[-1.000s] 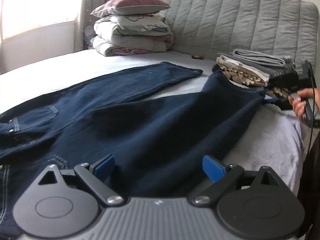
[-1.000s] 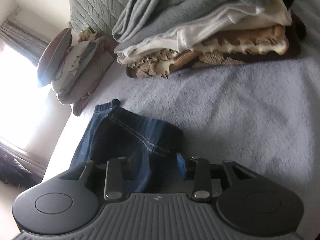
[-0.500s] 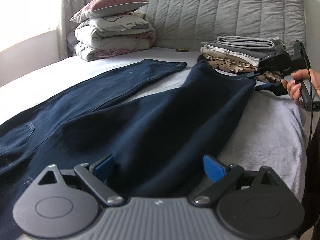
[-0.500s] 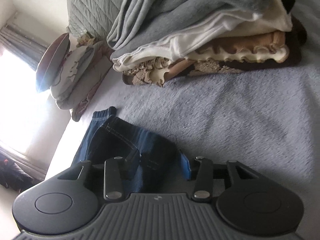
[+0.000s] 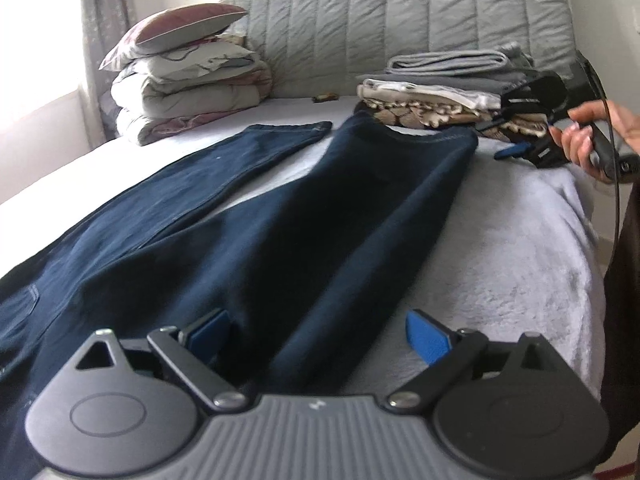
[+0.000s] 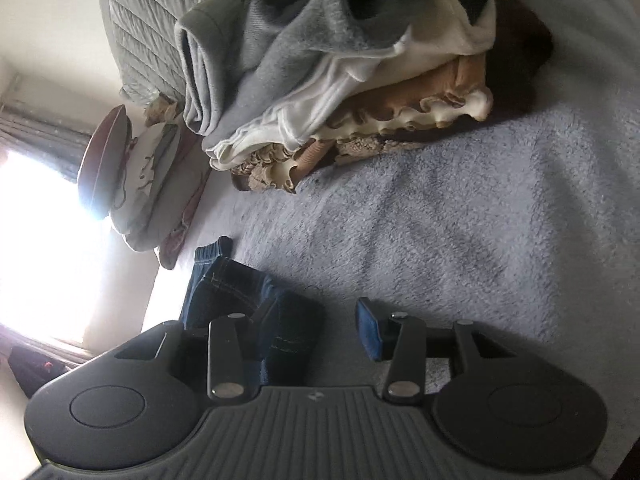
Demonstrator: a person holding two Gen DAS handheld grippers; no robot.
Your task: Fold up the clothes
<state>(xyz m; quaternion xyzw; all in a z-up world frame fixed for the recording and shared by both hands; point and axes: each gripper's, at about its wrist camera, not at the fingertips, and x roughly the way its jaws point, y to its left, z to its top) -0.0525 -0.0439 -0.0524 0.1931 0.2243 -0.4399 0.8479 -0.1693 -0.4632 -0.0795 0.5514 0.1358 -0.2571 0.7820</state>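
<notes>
Left wrist view: dark blue jeans [image 5: 280, 220] are lying spread over the grey bed cover [image 5: 520, 260], legs reaching toward the far folded clothes stack [image 5: 440, 88]. The left gripper [image 5: 316, 332] is sitting wide apart over the near leg, pinching nothing. The right gripper [image 6: 316, 320], off at the right by the hem, is hanging released too, denim only brushing its left finger.

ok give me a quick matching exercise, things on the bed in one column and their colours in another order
Things:
1. jeans
2. top pillow
3. top folded garment
4. gripper pads

Colours:
a. grey
b. bright blue
c. dark navy
d. maroon

Pairs: 1-c, 2-d, 3-a, 4-b
</notes>
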